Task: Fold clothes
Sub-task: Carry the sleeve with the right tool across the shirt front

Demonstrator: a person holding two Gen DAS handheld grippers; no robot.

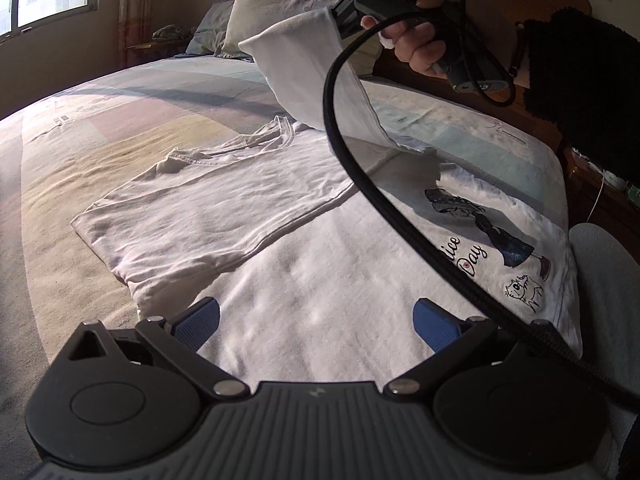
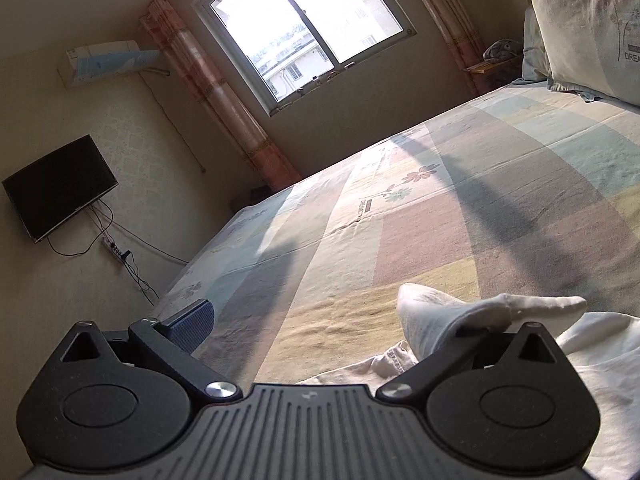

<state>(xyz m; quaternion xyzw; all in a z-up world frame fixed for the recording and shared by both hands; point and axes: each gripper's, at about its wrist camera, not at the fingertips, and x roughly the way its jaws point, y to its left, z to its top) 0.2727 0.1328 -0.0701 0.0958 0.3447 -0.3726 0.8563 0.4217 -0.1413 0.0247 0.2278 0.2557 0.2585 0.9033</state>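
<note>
T-shirt (image 1: 280, 248), white with a cartoon print, lies spread on the striped bed (image 1: 80, 152), its left side already folded over the middle. Left claw (image 1: 316, 320) hovers released just above the near hem, blue pads wide apart. Right claw (image 2: 316, 320), held in a hand (image 1: 420, 46), has the right sleeve (image 1: 304, 76) draped over one finger and lifted off the bed; jaws look spread, so whether it truly pinches the cloth I cannot tell.

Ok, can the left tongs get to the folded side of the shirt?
Probably yes. The left tongs hang open over the T-shirt, and the folded side lies just ahead to their left with nothing on it. The black cable crosses further right.
</note>
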